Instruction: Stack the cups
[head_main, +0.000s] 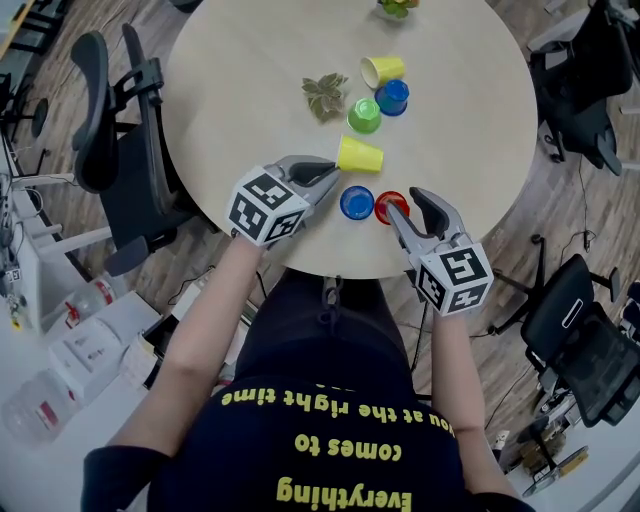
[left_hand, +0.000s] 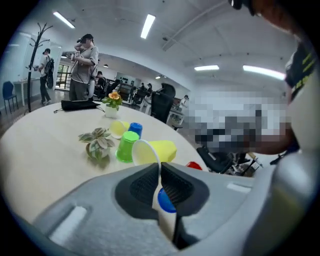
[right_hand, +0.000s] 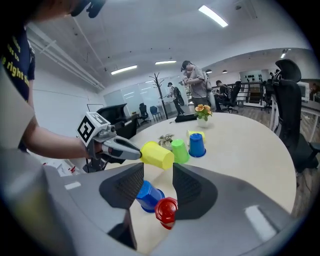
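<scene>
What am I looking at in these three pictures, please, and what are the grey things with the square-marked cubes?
There is no robot. A person holds a gripper in each hand, and the cubes are part of those grippers. One picture comes from a camera on the person's head, looking down. The other two come from cameras riding on the grippers. On the table are a plant and six cups. The left gripper has its jaws shut on the rim of a yellow cup. The right gripper has its jaws apart at a red cup, apparently not squeezing it.

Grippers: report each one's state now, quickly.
Left gripper: shut on the rim of the yellow cup.
Right gripper: open, holding nothing.
</scene>
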